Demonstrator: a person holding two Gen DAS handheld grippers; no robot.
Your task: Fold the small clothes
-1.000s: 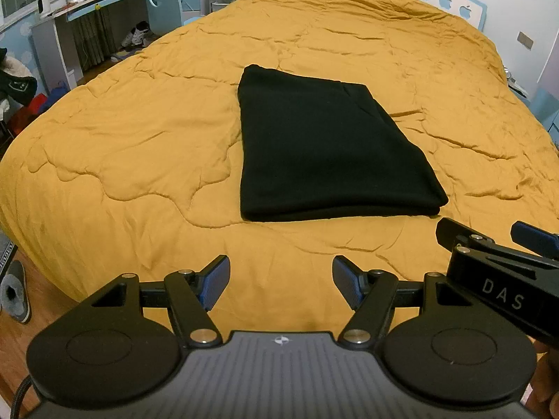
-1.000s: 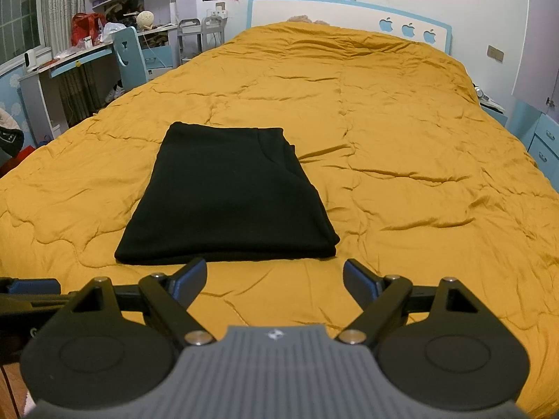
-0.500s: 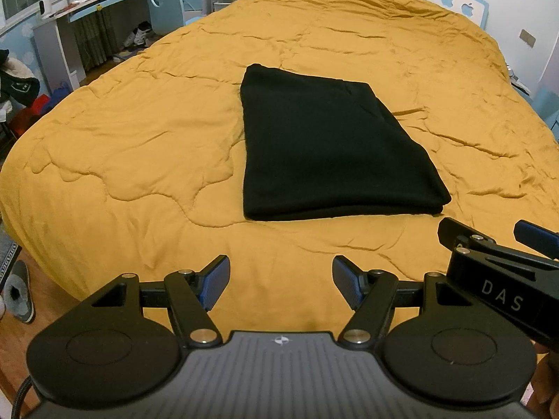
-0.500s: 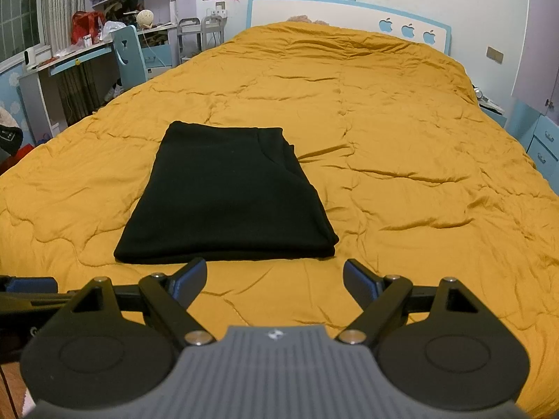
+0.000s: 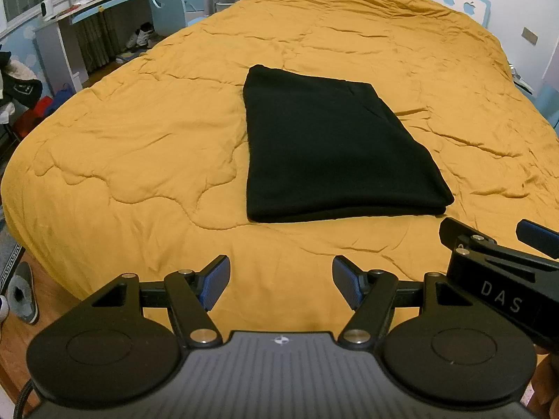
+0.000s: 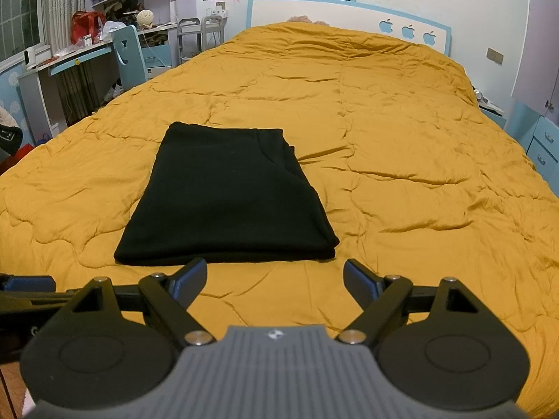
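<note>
A black garment (image 5: 332, 146) lies folded into a flat rectangle on the mustard-yellow quilt (image 5: 139, 160); it also shows in the right wrist view (image 6: 227, 199). My left gripper (image 5: 281, 281) is open and empty, held over the bed's near edge, short of the garment's near fold. My right gripper (image 6: 276, 279) is open and empty, just short of the garment's near right corner. It shows at the right of the left wrist view (image 5: 489, 244).
The quilt (image 6: 419, 174) covers the whole bed up to a white and blue headboard (image 6: 349, 14). A desk (image 6: 70, 59) with a blue chair (image 6: 127, 56) stands at the left. Slippers (image 5: 22, 293) lie on the wooden floor. A blue drawer unit (image 6: 541, 139) stands at the right.
Both grippers have stayed open and nearly still. The view has shifted only slightly; the garment has not moved.
</note>
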